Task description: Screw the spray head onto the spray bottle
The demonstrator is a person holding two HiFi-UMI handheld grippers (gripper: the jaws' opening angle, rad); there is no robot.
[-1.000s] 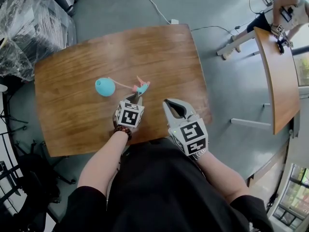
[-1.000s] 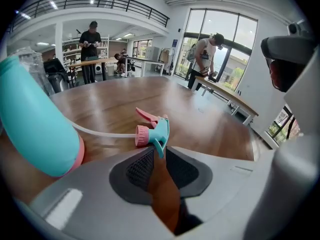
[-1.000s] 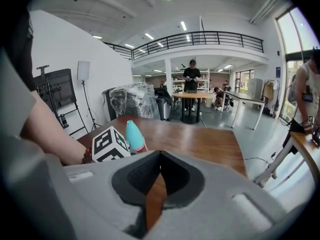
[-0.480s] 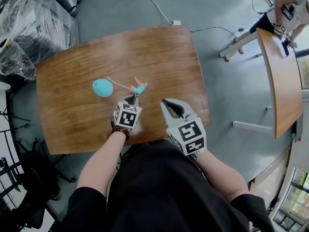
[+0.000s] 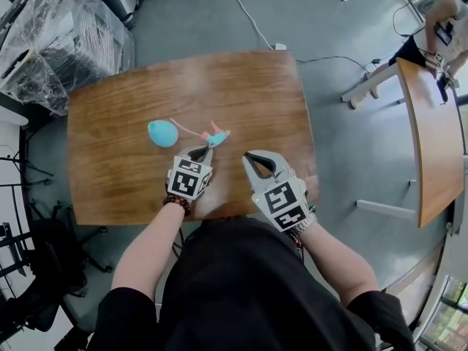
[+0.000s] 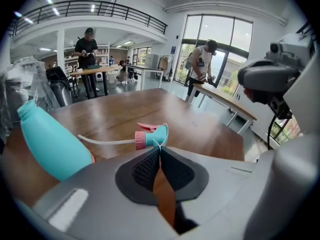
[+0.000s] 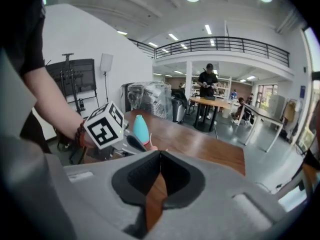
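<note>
A teal spray bottle (image 5: 162, 132) lies on its side on the wooden table (image 5: 110, 167), without a head. The spray head (image 5: 216, 135), teal with a pink collar and trigger, trails its thin tube toward the bottle. My left gripper (image 5: 208, 151) has just been closing and is shut, its tips pinching the teal end of the spray head (image 6: 156, 134). In the left gripper view the bottle (image 6: 50, 144) is close on the left. My right gripper (image 5: 251, 156) hovers to the right, shut with nothing in it. The right gripper view shows the bottle (image 7: 140, 129) beyond the left gripper's marker cube (image 7: 104, 125).
The table's near edge runs just under both hands. Plastic-wrapped goods (image 5: 66, 46) stand on the floor at the upper left. A second wooden table (image 5: 431, 137) is off to the right, with a person at its far end. A cable (image 5: 252, 20) lies on the floor.
The left gripper's jaws have closed on the spray head's end and the hand has lifted a little. The right gripper has rolled slightly but stayed where it was.
</note>
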